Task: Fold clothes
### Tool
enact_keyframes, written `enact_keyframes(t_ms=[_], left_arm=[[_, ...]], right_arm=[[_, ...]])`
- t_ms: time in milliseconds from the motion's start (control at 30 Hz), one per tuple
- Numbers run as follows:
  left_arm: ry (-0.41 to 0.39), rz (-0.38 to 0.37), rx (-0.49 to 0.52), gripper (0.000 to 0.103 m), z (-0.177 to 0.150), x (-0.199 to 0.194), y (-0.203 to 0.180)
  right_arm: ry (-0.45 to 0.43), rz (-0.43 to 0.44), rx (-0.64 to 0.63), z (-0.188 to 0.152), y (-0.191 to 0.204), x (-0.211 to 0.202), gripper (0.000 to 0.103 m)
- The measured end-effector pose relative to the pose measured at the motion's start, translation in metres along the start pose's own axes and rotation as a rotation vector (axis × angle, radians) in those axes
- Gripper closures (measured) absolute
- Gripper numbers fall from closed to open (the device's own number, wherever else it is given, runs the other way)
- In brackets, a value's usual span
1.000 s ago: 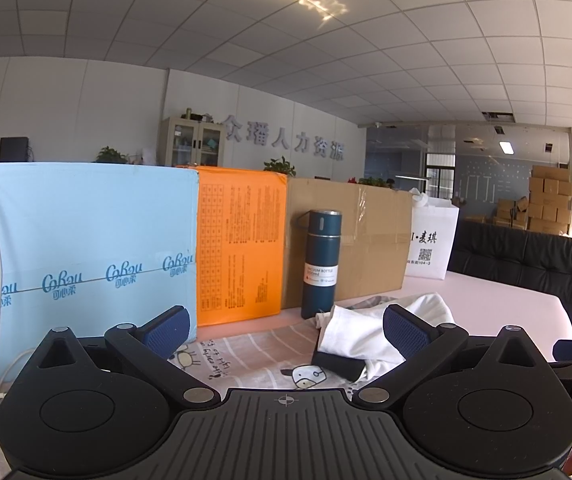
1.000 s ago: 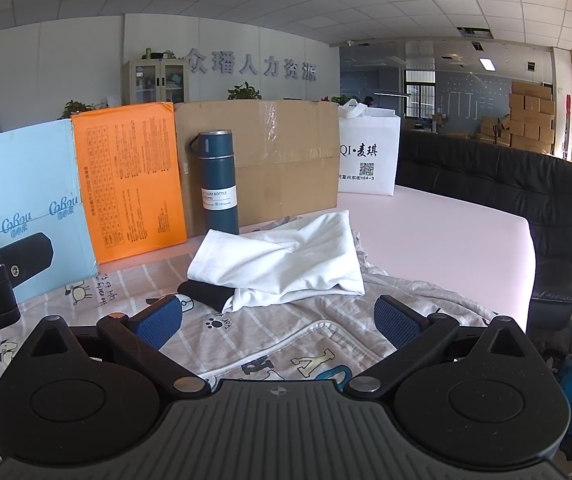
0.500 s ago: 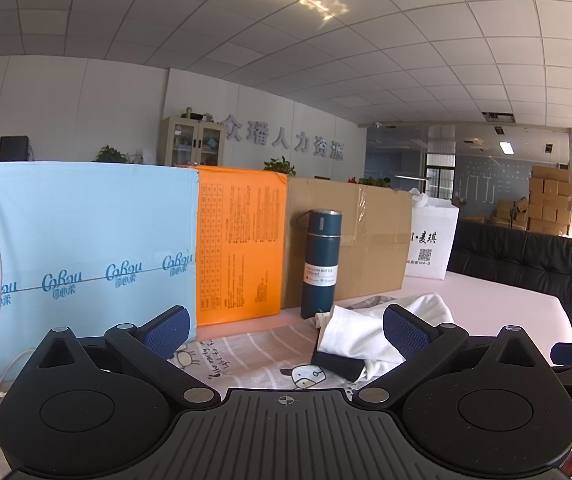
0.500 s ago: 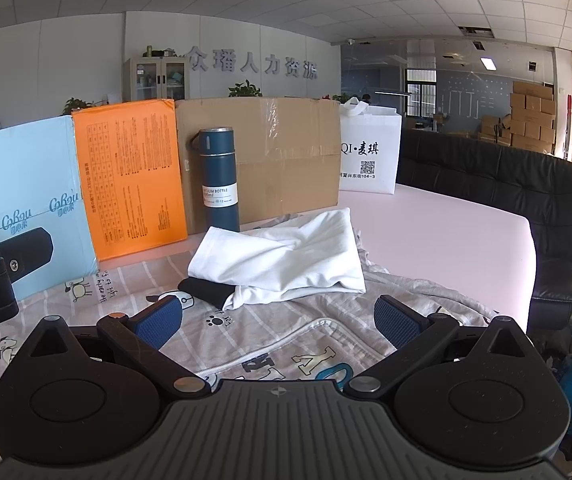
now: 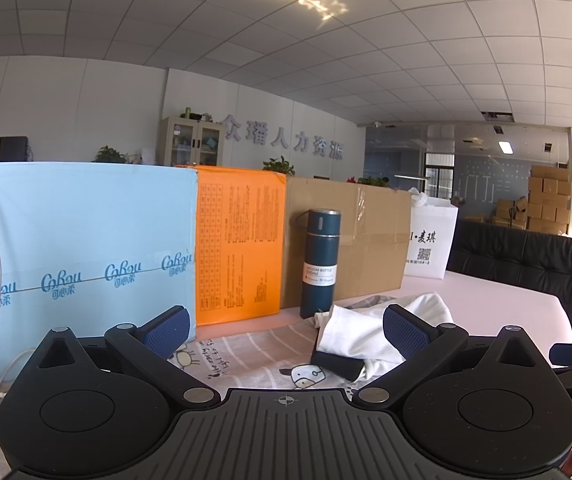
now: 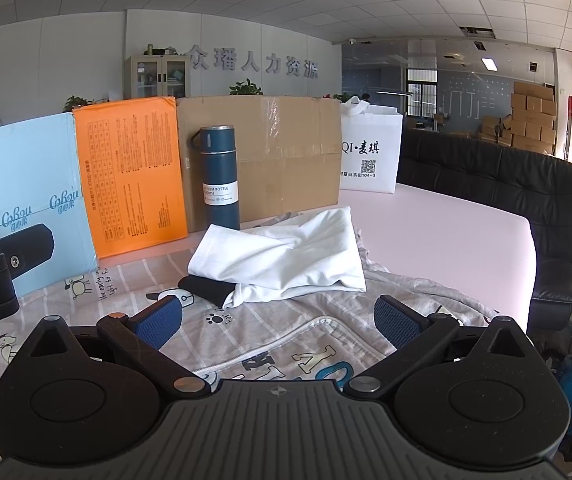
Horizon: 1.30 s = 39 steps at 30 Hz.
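Observation:
A folded white garment [image 6: 286, 252] lies on the table with a small black folded piece [image 6: 206, 289] under its near left corner. Under both spreads a grey striped garment with cartoon prints and a zipper [image 6: 270, 344]. My right gripper [image 6: 278, 320] hovers open just above the striped garment, short of the white one. My left gripper [image 5: 286, 330] is open with nothing between its fingers, farther left, and sees the white garment [image 5: 362, 332] and black piece [image 5: 336, 364] ahead to the right. The left gripper's body shows at the right wrist view's left edge.
A dark blue vacuum bottle [image 6: 219, 182] stands just behind the clothes. Behind it a light blue box [image 5: 74, 256], an orange box [image 5: 238, 248], a cardboard box [image 6: 262, 160] and a white bag [image 6: 370, 152] form a wall. A black sofa [image 6: 526, 192] borders the pink table [image 6: 446, 240].
The right wrist view has crept slightly toward the white garment. The left gripper has not visibly moved.

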<state>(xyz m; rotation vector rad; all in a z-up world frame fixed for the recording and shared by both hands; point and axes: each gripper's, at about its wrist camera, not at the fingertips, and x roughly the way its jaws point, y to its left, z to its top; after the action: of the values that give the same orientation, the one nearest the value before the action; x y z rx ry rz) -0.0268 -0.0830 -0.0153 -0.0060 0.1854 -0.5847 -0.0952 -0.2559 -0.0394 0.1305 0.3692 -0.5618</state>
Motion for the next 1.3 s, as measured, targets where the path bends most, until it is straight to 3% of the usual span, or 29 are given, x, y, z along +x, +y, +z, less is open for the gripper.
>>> enact_keyframes(t_ms=[1300], left_arm=[[-0.001, -0.008, 0.002, 0.0, -0.0009, 0.0012, -0.0003]], right_arm=[[-0.005, -0.003, -0.017, 0.0002, 0.004, -0.0006, 0.0]])
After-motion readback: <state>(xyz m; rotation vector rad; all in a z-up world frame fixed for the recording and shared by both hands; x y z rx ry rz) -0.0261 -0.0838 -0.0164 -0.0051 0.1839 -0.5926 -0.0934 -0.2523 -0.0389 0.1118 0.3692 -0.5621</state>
